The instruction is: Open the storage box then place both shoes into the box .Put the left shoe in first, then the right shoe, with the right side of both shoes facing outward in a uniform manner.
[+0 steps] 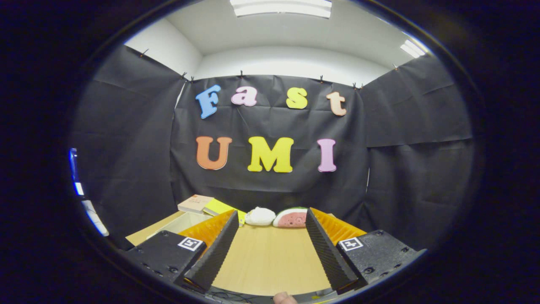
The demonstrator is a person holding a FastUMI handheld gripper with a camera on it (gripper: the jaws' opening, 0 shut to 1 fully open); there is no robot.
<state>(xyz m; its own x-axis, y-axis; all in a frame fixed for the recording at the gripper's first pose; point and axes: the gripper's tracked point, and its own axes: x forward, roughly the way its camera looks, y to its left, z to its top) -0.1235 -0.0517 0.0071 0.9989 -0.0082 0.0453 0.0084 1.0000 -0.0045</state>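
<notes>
Gripper (pixel 270 236) held wide apart, nothing clamped; two shoes (pixel 276 217) seen beyond fingers at desk (pixel 270 261) far edge.

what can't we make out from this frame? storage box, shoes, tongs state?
- White object and watermelon-patterned object beyond the tongs: too small and far to tell if they are shoes, or which side faces out.
- Flat items on the table, left of the fingers: partly hidden by the left finger; storage box not identifiable.
- Tongs: open, nothing between them.
</notes>
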